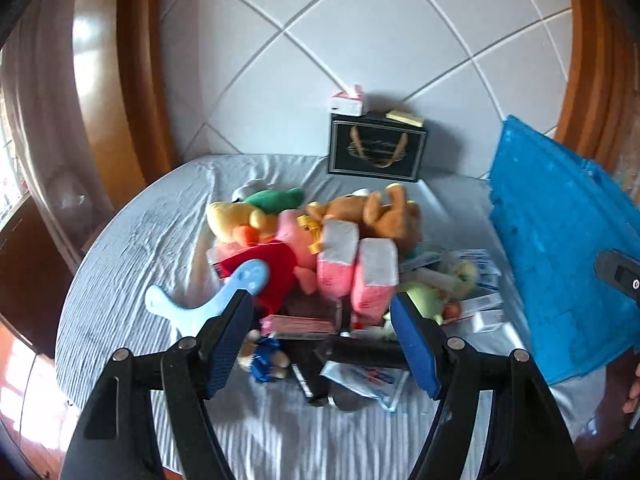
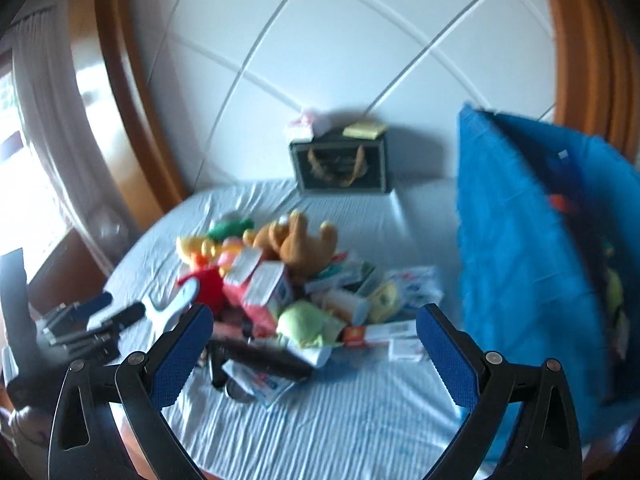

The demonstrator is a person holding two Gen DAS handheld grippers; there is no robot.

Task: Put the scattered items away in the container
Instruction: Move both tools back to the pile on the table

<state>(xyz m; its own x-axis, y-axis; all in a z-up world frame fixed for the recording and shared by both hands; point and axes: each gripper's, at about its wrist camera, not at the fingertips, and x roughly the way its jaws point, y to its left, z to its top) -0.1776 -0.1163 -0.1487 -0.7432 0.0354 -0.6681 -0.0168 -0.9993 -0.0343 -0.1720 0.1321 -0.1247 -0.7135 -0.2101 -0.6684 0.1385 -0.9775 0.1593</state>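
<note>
A heap of scattered items lies in the middle of the bed. It holds a brown plush (image 1: 384, 208), a yellow plush (image 1: 232, 220), a red plush (image 1: 276, 268), two pink-and-white boxes (image 1: 376, 276), a light blue plastic piece (image 1: 208, 300) and flat packets. A blue container (image 1: 560, 240) stands tilted at the right, and in the right wrist view the blue container (image 2: 520, 260) shows some items inside. My left gripper (image 1: 322, 300) hovers open in front of the heap, holding nothing. My right gripper (image 2: 316, 312) is open and empty too, over a green plush (image 2: 304, 324).
A black gift box (image 1: 376, 152) with a tissue box (image 1: 347, 100) on top stands against the white quilted headboard (image 1: 320, 40). Striped sheet (image 1: 280, 432) lies bare in front of the heap. A wooden frame (image 1: 132, 80) curves up on the left.
</note>
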